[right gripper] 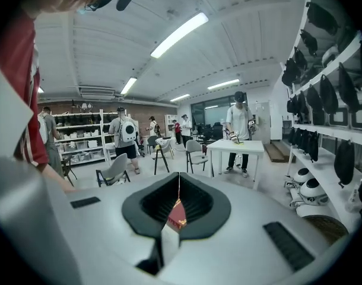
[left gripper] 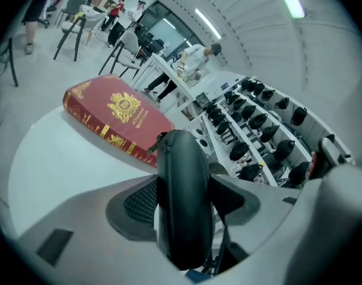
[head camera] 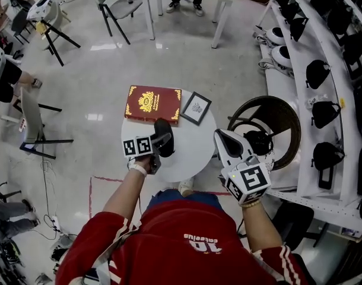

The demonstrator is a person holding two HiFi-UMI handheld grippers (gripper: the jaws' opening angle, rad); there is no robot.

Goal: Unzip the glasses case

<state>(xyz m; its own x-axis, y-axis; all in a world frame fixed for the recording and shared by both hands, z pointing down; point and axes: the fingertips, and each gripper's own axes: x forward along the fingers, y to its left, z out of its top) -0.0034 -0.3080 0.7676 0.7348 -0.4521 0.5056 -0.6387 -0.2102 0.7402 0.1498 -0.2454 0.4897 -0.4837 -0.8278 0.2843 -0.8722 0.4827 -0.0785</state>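
Round white table point(head camera: 193, 153), contents and tools.

1. Glasses case point(head camera: 164, 136), black, oval, zipped shut. It is turned on edge over the left half of the table, on the near side of the book, with its far end over the book's near edge. Whether it touches the tabletop cannot be told.
2. Left gripper point(head camera: 159, 144): over the table's near-left edge, jaws grasping the glasses case point(left gripper: 182, 200), one pad pressed against each broad side.
3. Right gripper point(head camera: 221, 136): just off the table's right edge, jaws clenched together point(right gripper: 179, 195) with nothing between them.
4. Red book point(head camera: 152, 103) with a gold emblem and gold corner ornaments, lying flat at the far edge of the table, cover up point(left gripper: 118, 114).
5. Small dark-framed card point(head camera: 196, 108), lying tilted at the far right edge, just beside the book.
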